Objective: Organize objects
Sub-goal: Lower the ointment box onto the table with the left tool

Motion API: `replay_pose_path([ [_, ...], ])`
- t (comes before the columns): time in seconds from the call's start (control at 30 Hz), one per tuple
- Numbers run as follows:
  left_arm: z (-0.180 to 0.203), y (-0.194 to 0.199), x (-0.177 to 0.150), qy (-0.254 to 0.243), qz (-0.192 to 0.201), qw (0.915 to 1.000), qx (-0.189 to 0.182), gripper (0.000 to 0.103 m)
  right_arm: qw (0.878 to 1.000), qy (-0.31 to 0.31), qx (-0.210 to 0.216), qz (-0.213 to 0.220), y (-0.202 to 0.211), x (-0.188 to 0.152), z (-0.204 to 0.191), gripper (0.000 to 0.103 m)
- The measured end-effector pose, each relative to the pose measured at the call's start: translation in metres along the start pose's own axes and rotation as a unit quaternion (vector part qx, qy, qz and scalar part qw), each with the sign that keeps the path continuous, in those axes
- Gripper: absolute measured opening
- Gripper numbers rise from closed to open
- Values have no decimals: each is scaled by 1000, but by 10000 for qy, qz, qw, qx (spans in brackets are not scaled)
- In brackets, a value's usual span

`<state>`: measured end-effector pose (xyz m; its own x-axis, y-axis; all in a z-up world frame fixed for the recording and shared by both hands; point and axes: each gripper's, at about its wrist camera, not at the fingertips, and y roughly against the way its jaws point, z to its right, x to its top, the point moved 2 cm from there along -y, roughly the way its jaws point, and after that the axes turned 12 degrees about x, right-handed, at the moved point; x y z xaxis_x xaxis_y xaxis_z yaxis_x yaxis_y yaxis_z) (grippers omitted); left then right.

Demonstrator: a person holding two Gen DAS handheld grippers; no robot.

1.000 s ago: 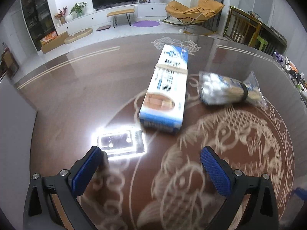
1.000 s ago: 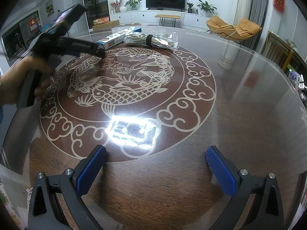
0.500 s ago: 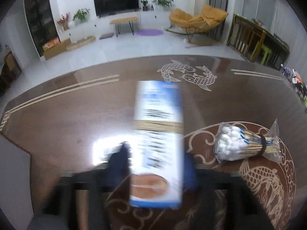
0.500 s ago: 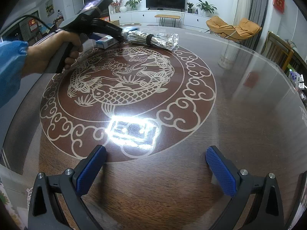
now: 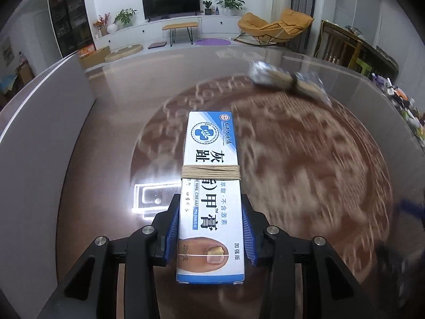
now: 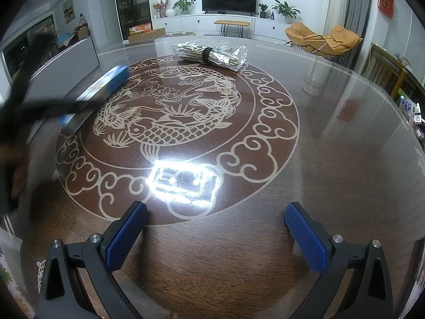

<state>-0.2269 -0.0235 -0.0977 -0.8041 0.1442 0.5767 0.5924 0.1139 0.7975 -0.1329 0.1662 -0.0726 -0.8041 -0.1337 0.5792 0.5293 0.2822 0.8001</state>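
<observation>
Surface (image 6: pixel 332 175) comes first, big and round and brown, with a pale fish picture in the middle and a bright lamp shine at 6 o'clock of that picture. It holds one thing now: a clear bag of cotton sticks (image 6: pixel 212 54), lying at 12 o'clock of the fish ring in the right view.

The long blue and white cream box (image 5: pixel 211 194) is up off the surface. The left tool (image 5: pixel 209 228) is clamped on its near end, blue pads pressed on both long sides. A tan rubber band (image 5: pixel 210 172) goes round the box's middle. In the right view the box shows blurred at 10 o'clock, out over the left side of the ring.

The right tool (image 6: pixel 216 235) hangs over the near part of the surface, its two sides wide apart, with nothing between them.

I think the step is carrying the box to its new spot. Next it needs a slow set down flat, then letting go.

A second ago the box lay on the surface beside the bag, and the left tool stood wide apart over bare wood. Its sides have since squeezed in on the box. The bag has not moved.
</observation>
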Motion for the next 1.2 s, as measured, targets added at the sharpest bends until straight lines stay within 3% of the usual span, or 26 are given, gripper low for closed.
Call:
replay_pose_path([
  [0.1, -1, 11, -19, 43, 27, 10000, 53, 45, 10000, 0, 0, 1, 0, 0, 0, 103],
  [0.17, -2, 13, -24, 85, 41, 9999, 133, 57, 10000, -1, 1, 0, 0, 0, 0, 103],
  [0.23, -9, 9, -28, 245, -67, 9995, 194, 86, 10000, -1, 0, 1, 0, 0, 0, 103],
  [0.37, -7, 5, -25, 369, -111, 9989, 280, 102, 10000, 0, 1, 1, 0, 0, 0, 103],
  [1.2, -6, 2, -26, 427, -56, 9986, 294, 103, 9999, 87, 87, -25, -2, 3, 1, 103],
])
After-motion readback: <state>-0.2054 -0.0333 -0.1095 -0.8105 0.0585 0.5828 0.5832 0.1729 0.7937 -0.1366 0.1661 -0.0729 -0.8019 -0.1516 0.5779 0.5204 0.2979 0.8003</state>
